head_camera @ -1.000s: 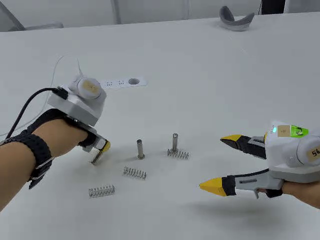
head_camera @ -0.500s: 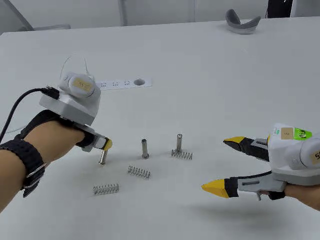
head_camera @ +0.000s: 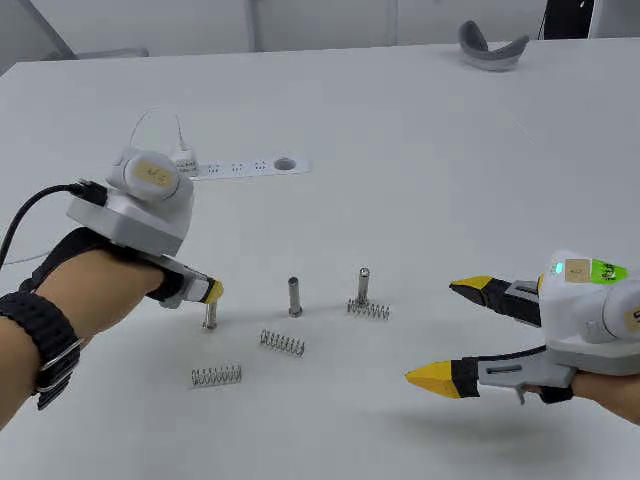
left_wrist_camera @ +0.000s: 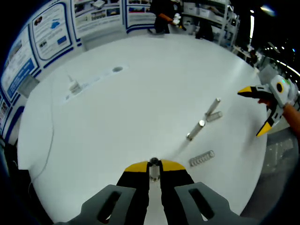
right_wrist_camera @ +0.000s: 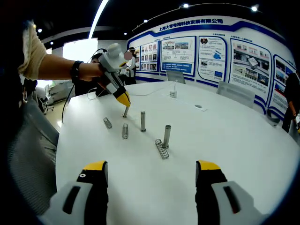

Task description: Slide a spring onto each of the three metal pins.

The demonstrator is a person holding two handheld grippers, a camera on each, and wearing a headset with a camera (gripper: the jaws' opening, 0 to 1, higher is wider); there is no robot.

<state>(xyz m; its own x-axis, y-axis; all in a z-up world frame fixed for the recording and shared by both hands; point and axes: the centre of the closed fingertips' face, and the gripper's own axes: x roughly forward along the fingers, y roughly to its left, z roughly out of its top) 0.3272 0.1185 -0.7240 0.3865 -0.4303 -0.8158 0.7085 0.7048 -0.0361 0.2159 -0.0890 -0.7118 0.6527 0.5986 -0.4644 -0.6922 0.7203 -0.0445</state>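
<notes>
- Tilted a second ago, the left pin (head_camera: 210, 318) now stands upright with its foot seemingly on the worktop (head_camera: 420, 160); the left claw (head_camera: 208, 292) has turned it straight and is still pinched narrow on its top, as the left gripper view confirms.
- Apart from the camera's own drift, the right claw (head_camera: 431, 331) has barely shifted; it hangs wide and empty at the right of the worktop.
- The middle pin (head_camera: 294, 297) and the right pin (head_camera: 363, 286) stand upright in a row with the left pin, each apart from the next; none wears a spring yet, so by my judgement the task is at its start.
- All three springs lie flat: the left spring (head_camera: 216, 375) nearer the person than the left pin, the middle spring (head_camera: 282, 343) just in front of the middle pin, the right spring (head_camera: 368, 309) at the foot of the right pin, touching it or nearly so.
- What the next move turns on: the pins point up while the springs lie with their long axes level along the worktop, so a spring must be lifted and stood on end above a pin's tip; the empty right claw is the free one, and the right spring lies nearest it, to its left.
</notes>
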